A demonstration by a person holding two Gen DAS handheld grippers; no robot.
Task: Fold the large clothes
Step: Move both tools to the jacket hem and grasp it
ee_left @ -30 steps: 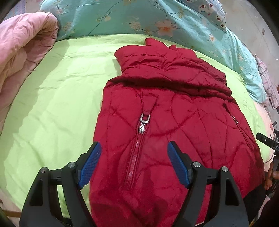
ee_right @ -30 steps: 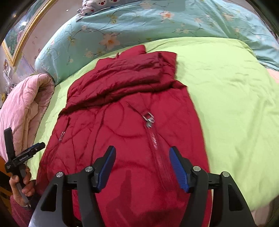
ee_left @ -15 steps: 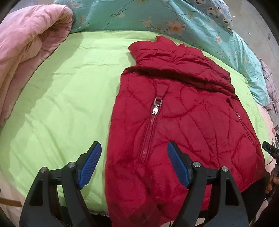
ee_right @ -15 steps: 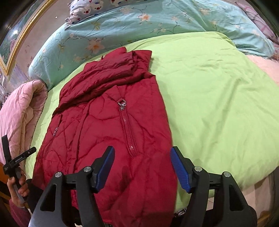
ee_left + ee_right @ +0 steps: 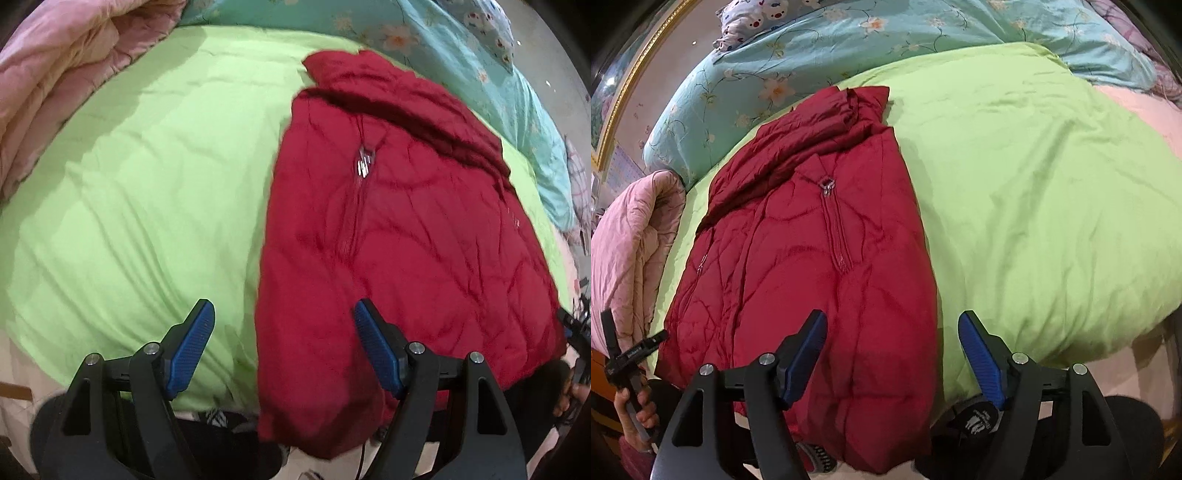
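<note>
Now the red quilted jacket (image 5: 402, 236) lies flat on the light green bedspread (image 5: 147, 192), its bottom hem hanging over the near edge of the bed, its collar end folded over toward the teal floral quilt (image 5: 849, 40). Compared with a second ago, both cameras sit farther back and to the outer sides of the garment: the jacket looks smaller in each view, and the bed edge and dark floor below it have come into sight. The left gripper (image 5: 282, 343) hangs over the jacket's left margin, one blue pad over the green sheet and the other over red fabric, jaws spread wide with nothing pinched. The right gripper (image 5: 892, 356) hovers over the jacket's right edge near the hem; its jaws have just been opening and hold nothing, the cloth merely lying beneath the gap. A pink comforter (image 5: 631, 251) is bunched at the bed's left side. The zipper pull (image 5: 827, 184) lies near the collar.
</note>
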